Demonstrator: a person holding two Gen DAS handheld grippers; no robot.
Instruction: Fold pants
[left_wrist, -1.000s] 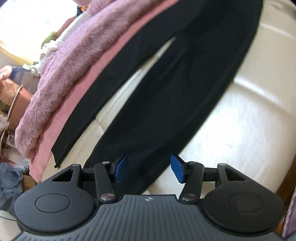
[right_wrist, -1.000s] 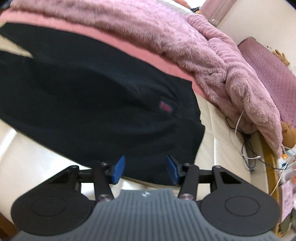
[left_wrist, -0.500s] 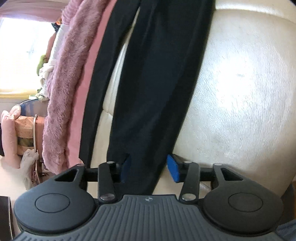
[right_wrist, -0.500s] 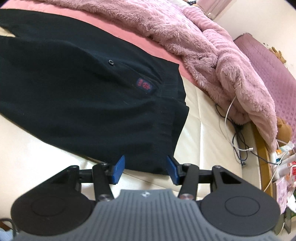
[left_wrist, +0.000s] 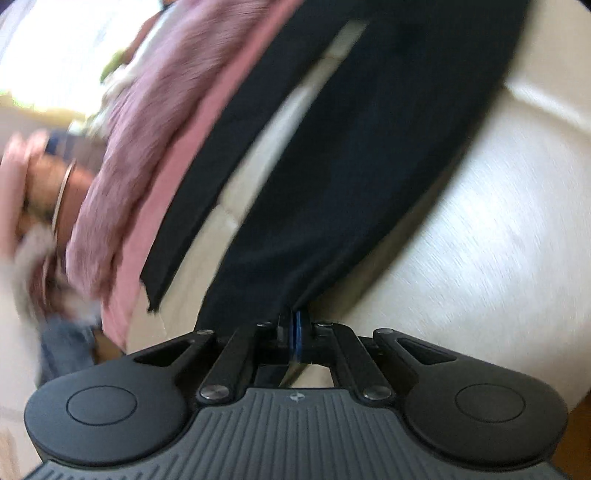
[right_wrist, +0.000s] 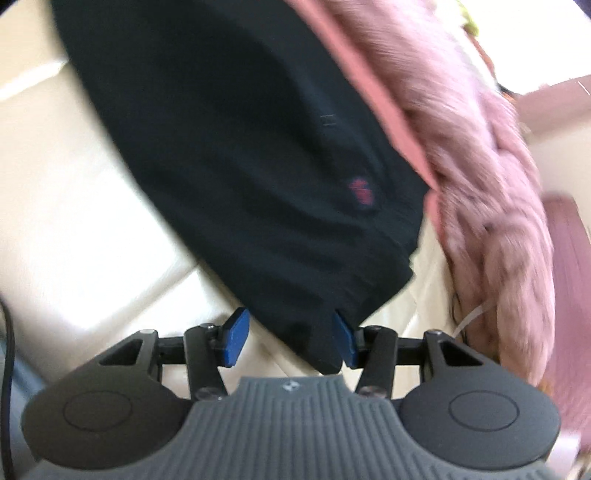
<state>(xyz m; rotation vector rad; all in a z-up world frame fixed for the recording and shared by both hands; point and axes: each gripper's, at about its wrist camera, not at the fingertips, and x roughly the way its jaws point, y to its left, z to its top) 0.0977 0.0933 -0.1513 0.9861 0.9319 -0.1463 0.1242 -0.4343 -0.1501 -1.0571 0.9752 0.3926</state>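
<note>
so we're at the grab-both-ends stage of folding the black pants (left_wrist: 369, 155), which are laid out flat on the cream leather cushion (left_wrist: 480, 229), with the fuzzy pink blanket (left_wrist: 147, 140) bunched along the far side.

starting on the left: our left gripper (left_wrist: 293, 328) has its blue pads pressed tight together with the hem of the nearer pant leg pinched between them. you can see the fabric pulling into a little tent right at the tips, so we'd say that grip is good. the other leg lies further off, next to the blanket, with a strip of cushion showing between the two legs.

over on the right: our right gripper (right_wrist: 290, 334) is at the waistband end, near the small red logo (right_wrist: 360, 190). its pads are spread wide, with the waistband corner sitting in the gap and lying against the right-hand pad. nothing is clamped there yet. both views are pretty motion-blurred, so fine detail is a guess.

next move, as we read it: close the right gripper on that waistband corner, getting both layers in if possible, then lift both ends together and carry the near leg over onto the far one. main worry is the waistband slipping out since only its edge is in the gap.
</note>
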